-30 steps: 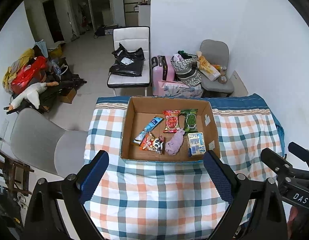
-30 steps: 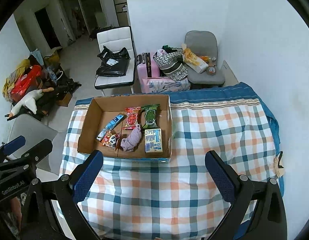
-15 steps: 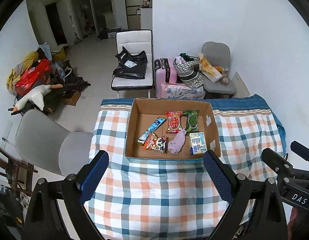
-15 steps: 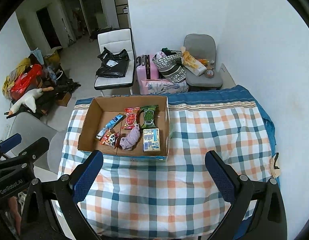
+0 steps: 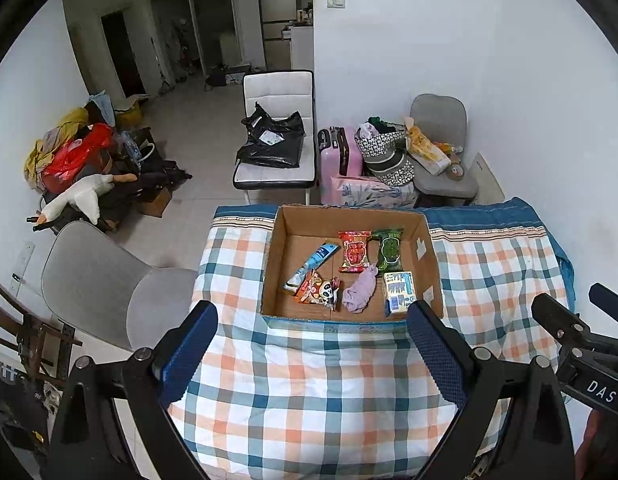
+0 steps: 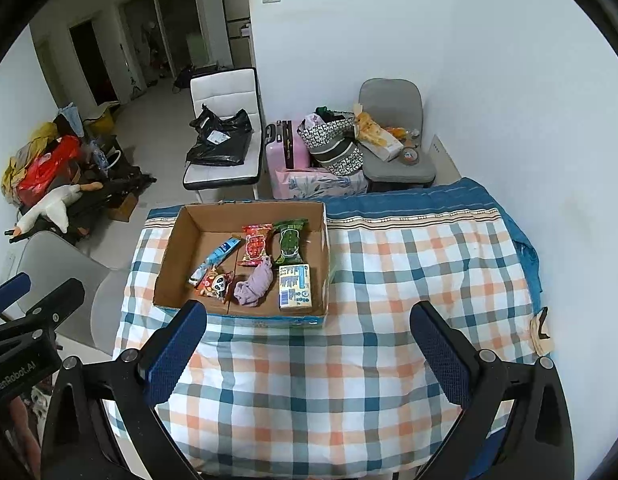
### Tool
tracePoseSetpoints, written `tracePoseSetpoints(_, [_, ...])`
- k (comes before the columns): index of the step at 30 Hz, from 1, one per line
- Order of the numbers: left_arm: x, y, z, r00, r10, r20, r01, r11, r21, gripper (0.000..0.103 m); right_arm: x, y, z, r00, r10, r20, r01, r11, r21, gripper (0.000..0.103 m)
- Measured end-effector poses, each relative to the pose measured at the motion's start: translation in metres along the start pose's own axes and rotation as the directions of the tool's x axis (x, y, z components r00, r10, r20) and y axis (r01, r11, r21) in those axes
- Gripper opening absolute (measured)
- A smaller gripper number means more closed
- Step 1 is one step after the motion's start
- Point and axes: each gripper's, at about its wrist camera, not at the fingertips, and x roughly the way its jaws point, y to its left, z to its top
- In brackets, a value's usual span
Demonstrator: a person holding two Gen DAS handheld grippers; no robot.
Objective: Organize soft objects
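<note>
An open cardboard box (image 5: 431, 256) (image 6: 327, 248) sits on the checked tablecloth. In it lie a purple cloth (image 5: 360, 291) (image 6: 255, 284), a red snack pack (image 5: 354, 251) (image 6: 256, 245), a green snack pack (image 5: 389, 249) (image 6: 290, 241), a blue tube (image 5: 311, 265) (image 6: 215, 259), a panda pack (image 5: 319, 291) (image 6: 215, 282) and a tissue pack (image 5: 397, 293) (image 6: 295, 290). My left gripper (image 5: 311, 358) is open and empty, high above the table's near side. My right gripper (image 6: 309, 358) is open and empty, to the right of the box.
The checked table (image 5: 325, 392) (image 6: 409, 288) stands against the right wall. A grey chair (image 5: 105, 280) is at its left. Behind stand a white chair with a black bag (image 5: 275, 148), a pink suitcase (image 5: 341, 152) and a grey chair with bags (image 5: 441, 148).
Both grippers have pulled back and up a little from the table; the box looks slightly farther and smaller. Both stay open. Nothing in the box has moved.
</note>
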Motion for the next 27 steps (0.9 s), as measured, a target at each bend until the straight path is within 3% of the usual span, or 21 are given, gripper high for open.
tracePoseSetpoints(27, [-0.0011,-0.0031,0.0006,1.000,-0.006,-0.012,0.006,1.000,0.003,0.097,-0.0092,-0.0080,0.0027,1.000,-0.013,0.013,0.013,1.000,0.006,0.103])
